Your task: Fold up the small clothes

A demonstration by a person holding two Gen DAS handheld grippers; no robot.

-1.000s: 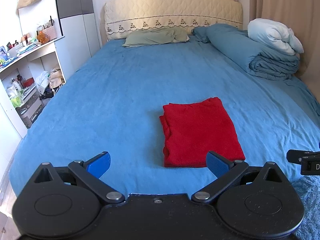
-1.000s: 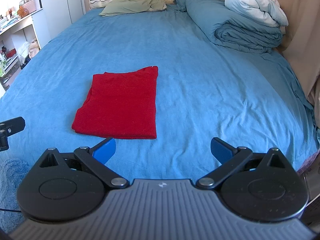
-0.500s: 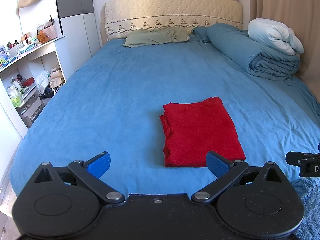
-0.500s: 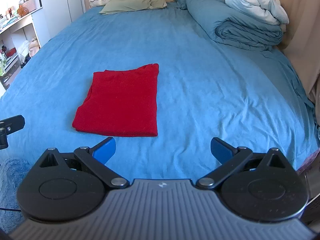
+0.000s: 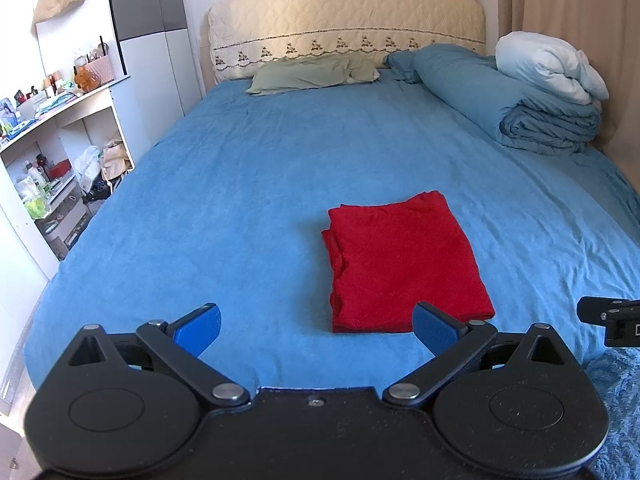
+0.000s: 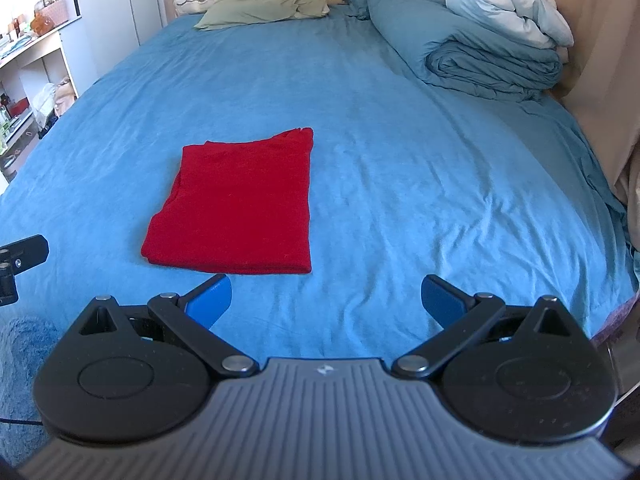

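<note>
A red garment lies folded into a flat rectangle on the blue bed sheet; in the right wrist view the same red garment sits left of centre. My left gripper is open and holds nothing, hovering at the foot of the bed just short of the garment's near edge. My right gripper is open too and holds nothing, standing to the right of the garment's near edge, apart from it.
A rolled blue duvet with a white pillow lies at the far right, a green pillow by the headboard. White shelves stand left of the bed. A blue fluffy rug lies below the foot.
Both grippers have stayed open. The right wrist view has shifted slightly, with the garment a little higher in the picture. The garment itself has not moved.
</note>
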